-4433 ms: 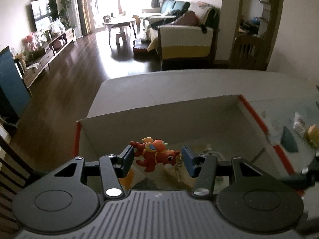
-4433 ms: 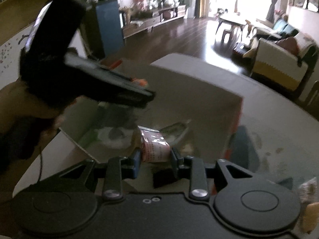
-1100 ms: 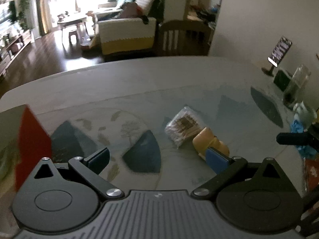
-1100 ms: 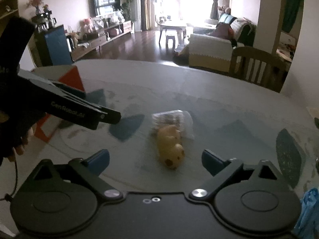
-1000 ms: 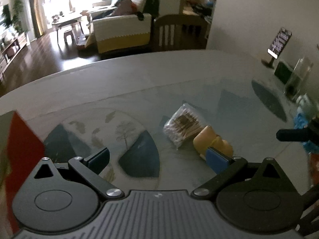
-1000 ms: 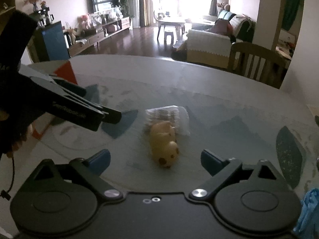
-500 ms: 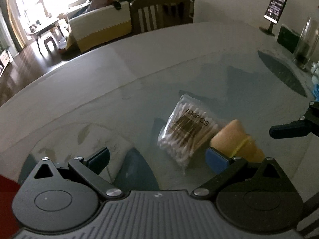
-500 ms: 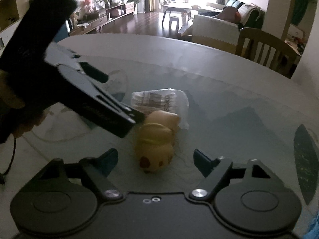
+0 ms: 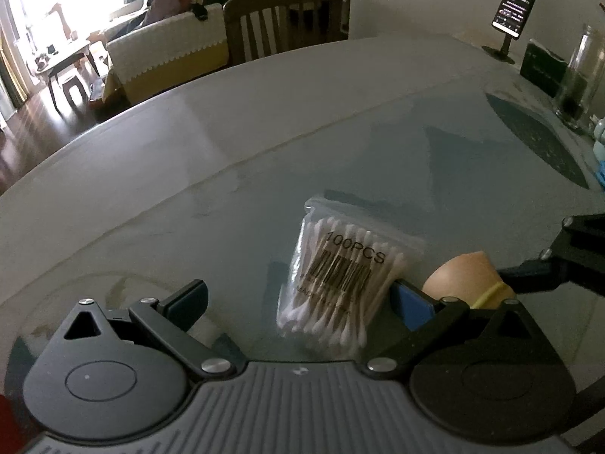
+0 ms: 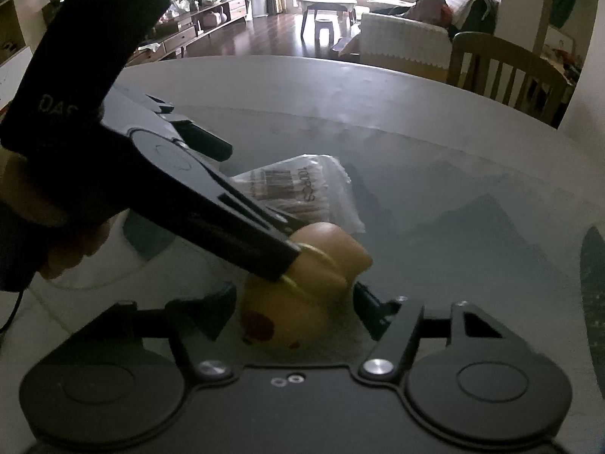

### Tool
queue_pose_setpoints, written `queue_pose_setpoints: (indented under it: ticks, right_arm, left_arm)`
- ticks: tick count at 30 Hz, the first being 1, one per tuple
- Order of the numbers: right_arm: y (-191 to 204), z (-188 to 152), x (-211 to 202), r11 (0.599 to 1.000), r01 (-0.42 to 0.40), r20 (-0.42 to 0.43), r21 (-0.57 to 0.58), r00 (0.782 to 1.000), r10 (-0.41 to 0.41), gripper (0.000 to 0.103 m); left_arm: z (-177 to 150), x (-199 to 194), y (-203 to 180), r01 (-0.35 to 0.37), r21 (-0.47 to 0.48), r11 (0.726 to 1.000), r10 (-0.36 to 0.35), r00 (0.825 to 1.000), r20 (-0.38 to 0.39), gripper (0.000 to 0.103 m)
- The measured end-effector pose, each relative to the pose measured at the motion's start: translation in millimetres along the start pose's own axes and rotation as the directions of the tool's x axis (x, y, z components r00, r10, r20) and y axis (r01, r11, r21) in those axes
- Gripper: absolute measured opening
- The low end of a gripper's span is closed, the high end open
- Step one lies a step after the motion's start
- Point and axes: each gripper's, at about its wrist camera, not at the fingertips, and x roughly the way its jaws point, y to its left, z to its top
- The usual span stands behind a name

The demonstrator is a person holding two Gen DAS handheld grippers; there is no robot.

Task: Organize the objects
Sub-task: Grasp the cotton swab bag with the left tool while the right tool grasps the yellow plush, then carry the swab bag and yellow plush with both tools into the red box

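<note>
Swab bag on tabletop, marked "100PCS"
Left gripper released, straddling bag; right gripper spread around yellow toy, contact unclear

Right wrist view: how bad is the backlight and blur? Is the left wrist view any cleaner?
Right wrist: windows blow out at the top, the left gripper reads as a dark, soft silhouette, and the yellow toy is dim but legible. Left wrist: sharper, with "100PCS" readable on the cotton swab bag; the glass table shows pale reflections, and fisheye bends its edge.
</note>
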Motion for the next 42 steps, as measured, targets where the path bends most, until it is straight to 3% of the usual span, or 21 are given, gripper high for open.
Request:
queue_pose_setpoints:
  ticks: [6,8,10,12,13,18,32,42]
  right_arm:
    - [-3,1,1,1.000,0.026,0.007,0.017,1.000,-0.026,0.055]
    - [-3,0,1,1.000,0.022,0.007,0.016,1.000,-0.022,0.053]
    - [-5,0,0,1.000,0.022,0.006,0.018,1.000,-0.022,0.052]
    - [-5,-1,-2,1.000,0.024,0.004,0.018,1.000,-0.024,0.049]
    - [-6,-2,-3,0.999,0.025,0.005,0.019,1.000,-0.025,0.049]
    - [-10,-5,-10,0.999,0.037,-0.002,0.037,0.999,-0.037,0.047]
    - [-6,-7,-71,0.995,0.012,0.040,0.102,0.999,-0.016,0.045]
    - [40,-6,-117,0.996,-0.036,0.075,0.077,0.997,0.030,0.045]
  left_arm:
    - [1,0,-2,-0.014,-0.009,1.000,0.014,0.999,0.038,0.103]
    - [0,-1,-4,-0.011,-0.007,1.000,0.011,0.999,0.046,0.099]
    - [0,-2,-4,0.005,0.000,1.000,-0.005,0.999,0.052,0.089]
    - [2,-5,-6,0.010,0.017,1.000,-0.010,0.998,0.055,0.060]
    - [2,-6,-8,0.006,0.026,1.000,-0.007,0.999,0.051,0.053]
    - [2,-12,-15,-0.013,0.056,0.998,0.010,0.999,0.043,0.037]
    - [-35,-92,-12,0.030,-0.128,0.991,-0.019,0.996,0.091,0.035]
    - [-77,-165,2,0.080,-0.261,0.962,-0.042,0.988,0.148,0.035]
